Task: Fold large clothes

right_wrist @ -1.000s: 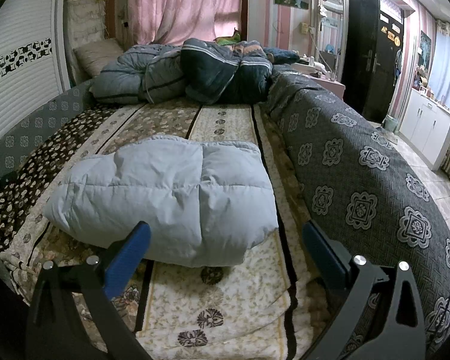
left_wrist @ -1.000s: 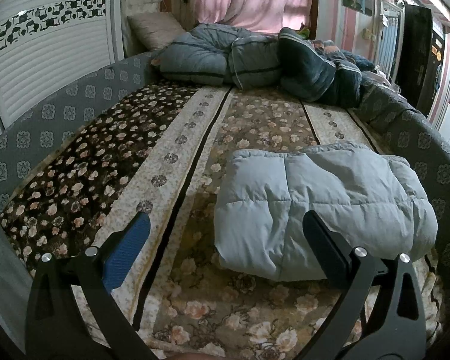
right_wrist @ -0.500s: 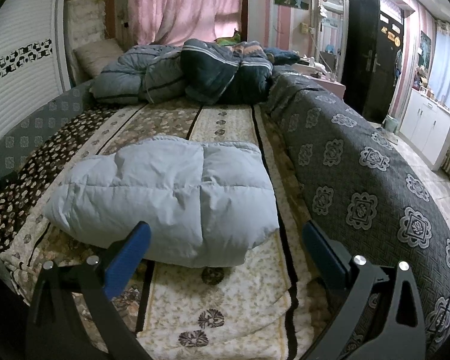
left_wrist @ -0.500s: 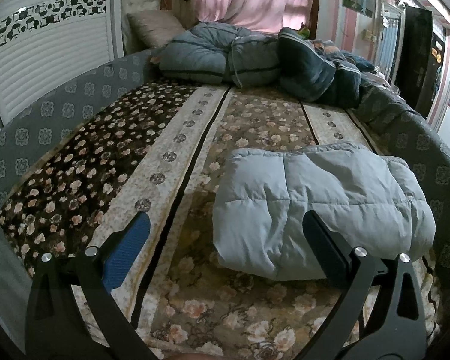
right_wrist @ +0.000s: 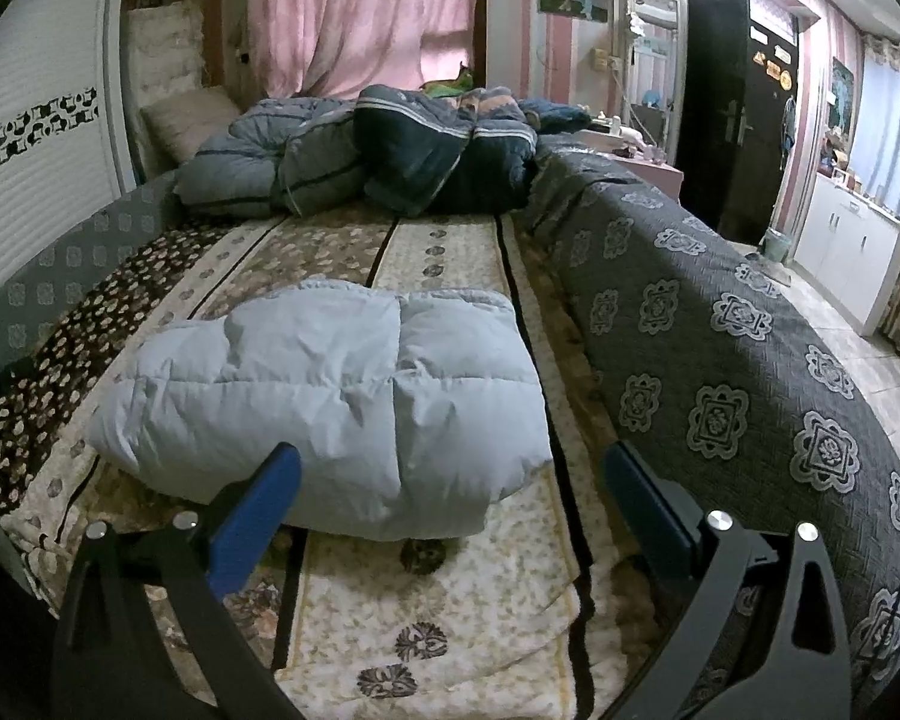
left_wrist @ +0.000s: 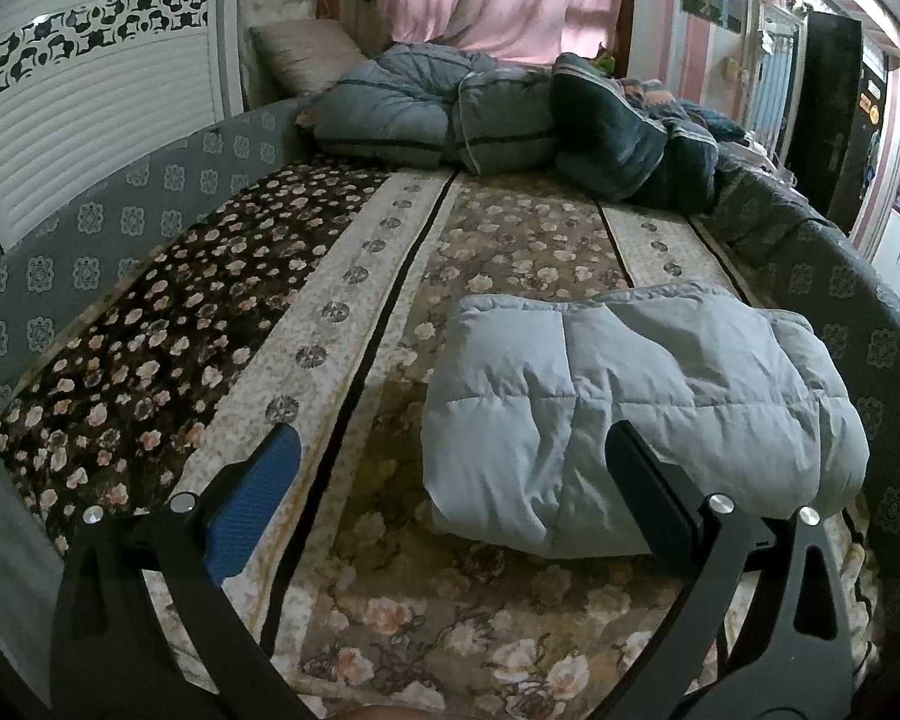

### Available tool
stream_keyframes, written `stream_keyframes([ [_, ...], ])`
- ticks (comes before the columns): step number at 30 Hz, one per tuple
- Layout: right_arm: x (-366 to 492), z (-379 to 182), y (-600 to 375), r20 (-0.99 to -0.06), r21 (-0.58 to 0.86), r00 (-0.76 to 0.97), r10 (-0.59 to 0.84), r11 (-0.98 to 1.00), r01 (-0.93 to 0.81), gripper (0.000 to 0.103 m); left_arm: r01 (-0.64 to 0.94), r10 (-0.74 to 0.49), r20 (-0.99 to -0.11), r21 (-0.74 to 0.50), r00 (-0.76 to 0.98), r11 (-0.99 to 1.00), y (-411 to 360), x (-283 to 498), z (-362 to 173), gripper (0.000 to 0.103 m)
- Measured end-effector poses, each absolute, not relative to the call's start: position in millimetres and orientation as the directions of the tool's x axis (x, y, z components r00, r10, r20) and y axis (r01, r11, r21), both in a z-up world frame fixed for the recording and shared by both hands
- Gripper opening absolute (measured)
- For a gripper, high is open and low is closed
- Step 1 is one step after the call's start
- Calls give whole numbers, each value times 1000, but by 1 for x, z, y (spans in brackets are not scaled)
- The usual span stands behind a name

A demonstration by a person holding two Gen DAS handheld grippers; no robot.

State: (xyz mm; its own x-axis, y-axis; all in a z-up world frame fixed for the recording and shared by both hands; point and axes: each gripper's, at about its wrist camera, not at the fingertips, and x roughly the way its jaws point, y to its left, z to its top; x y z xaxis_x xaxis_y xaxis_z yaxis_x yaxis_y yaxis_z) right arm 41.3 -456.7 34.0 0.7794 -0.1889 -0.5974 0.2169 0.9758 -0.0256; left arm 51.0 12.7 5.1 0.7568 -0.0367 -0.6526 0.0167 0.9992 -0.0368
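Note:
A pale blue puffy jacket (left_wrist: 630, 414) lies folded into a compact bundle on the floral bedspread (left_wrist: 330, 312). It also shows in the right wrist view (right_wrist: 342, 396). My left gripper (left_wrist: 450, 468) is open and empty, held just short of the bundle's near left edge. My right gripper (right_wrist: 450, 480) is open and empty, in front of the bundle's near right corner. Neither gripper touches the jacket.
A heap of dark blue and grey quilts (left_wrist: 510, 120) and a pillow (left_wrist: 306, 54) lie at the head of the bed. A grey patterned blanket (right_wrist: 720, 348) drapes the bed's right side. A white slatted wall panel (left_wrist: 90, 108) borders the left; a dark door (right_wrist: 732, 102) and white cabinet (right_wrist: 852, 252) stand far right.
Both grippers stay open. The left wrist view has shifted slightly, the jacket sitting a little lower in frame. The jacket has not moved on the bed.

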Motion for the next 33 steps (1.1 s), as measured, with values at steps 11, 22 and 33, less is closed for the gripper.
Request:
stream_keyframes([
  [11, 40, 40, -463, -588, 2, 786, -190, 971, 237, 101, 67, -68, -634, -25, 770, 997, 6, 44, 8, 100],
  [22, 48, 38, -453, -600, -25, 775, -198, 973, 230, 101, 106, -93, -632, -18, 770, 994, 1, 44, 8, 100],
  [33, 51, 35, -451, -595, -33, 777, -207, 972, 233, 101, 157, -122, -635, 0, 763, 988, -7, 45, 7, 100],
])
